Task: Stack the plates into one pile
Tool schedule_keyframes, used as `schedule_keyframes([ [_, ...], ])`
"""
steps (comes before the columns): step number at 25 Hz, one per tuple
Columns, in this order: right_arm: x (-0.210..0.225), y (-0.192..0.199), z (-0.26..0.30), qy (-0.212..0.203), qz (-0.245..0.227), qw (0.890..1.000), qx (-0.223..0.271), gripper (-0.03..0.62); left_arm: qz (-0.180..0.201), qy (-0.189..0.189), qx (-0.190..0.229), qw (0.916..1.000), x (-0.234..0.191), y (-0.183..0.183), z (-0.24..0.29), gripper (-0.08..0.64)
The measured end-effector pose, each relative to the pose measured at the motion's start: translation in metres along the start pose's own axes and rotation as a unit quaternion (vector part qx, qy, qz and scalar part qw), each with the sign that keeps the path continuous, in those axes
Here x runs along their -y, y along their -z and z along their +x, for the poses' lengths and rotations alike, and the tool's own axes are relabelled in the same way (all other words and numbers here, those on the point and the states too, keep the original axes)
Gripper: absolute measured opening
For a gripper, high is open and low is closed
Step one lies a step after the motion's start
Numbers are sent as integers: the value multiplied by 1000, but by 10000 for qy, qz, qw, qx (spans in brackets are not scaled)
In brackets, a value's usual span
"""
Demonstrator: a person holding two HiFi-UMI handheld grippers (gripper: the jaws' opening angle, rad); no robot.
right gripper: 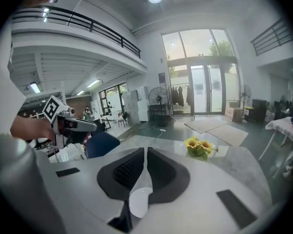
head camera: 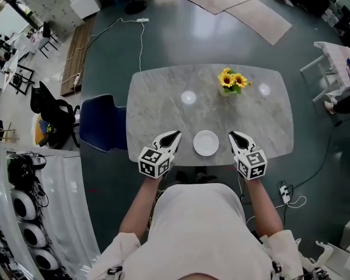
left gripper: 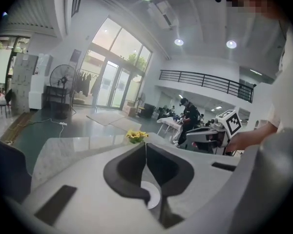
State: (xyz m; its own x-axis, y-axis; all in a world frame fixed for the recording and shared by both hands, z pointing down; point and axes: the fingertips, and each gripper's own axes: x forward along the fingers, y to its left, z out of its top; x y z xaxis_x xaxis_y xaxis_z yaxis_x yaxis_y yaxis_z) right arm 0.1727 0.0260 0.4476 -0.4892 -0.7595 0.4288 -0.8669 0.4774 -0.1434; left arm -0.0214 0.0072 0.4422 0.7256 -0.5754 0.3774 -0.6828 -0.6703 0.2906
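Over near edge of marble table [head camera: 157, 98], left gripper [head camera: 175, 135]: jaws were clenched together, empty.
Right gripper [head camera: 234, 135]: jaws were likewise closed, empty.
Plates [head camera: 206, 143]: lay on table between both grippers, untouched.
Sunflowers [head camera: 232, 81]: stood near far edge.

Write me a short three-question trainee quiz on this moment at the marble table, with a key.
1. True or false: neither the left claw nor the right claw holds the white plate.
2. What stands on the table, on the side far from the person? A. sunflowers B. a kettle C. a laptop
3. Fill in: on both claws the jaws are ____.
Key: 1 true; 2 A; 3 shut.
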Motion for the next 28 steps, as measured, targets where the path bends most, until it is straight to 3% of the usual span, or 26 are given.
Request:
schedule_keyframes([
  [6,-20,-46,-42,208,-184,9982,537,40,420,211,504,9976,19,-57,-30,9],
  [12,-33,-70,-69,348,-362,9950,867,40,708,380,743,9940,33,-81,-49,8],
  [18,-25,-88,-86,488,-301,9921,1115,38,778,441,828,9925,37,-93,-55,8],
  [28,-19,-88,-84,542,-221,9922,1099,38,543,440,777,9945,32,-87,-47,8],
])
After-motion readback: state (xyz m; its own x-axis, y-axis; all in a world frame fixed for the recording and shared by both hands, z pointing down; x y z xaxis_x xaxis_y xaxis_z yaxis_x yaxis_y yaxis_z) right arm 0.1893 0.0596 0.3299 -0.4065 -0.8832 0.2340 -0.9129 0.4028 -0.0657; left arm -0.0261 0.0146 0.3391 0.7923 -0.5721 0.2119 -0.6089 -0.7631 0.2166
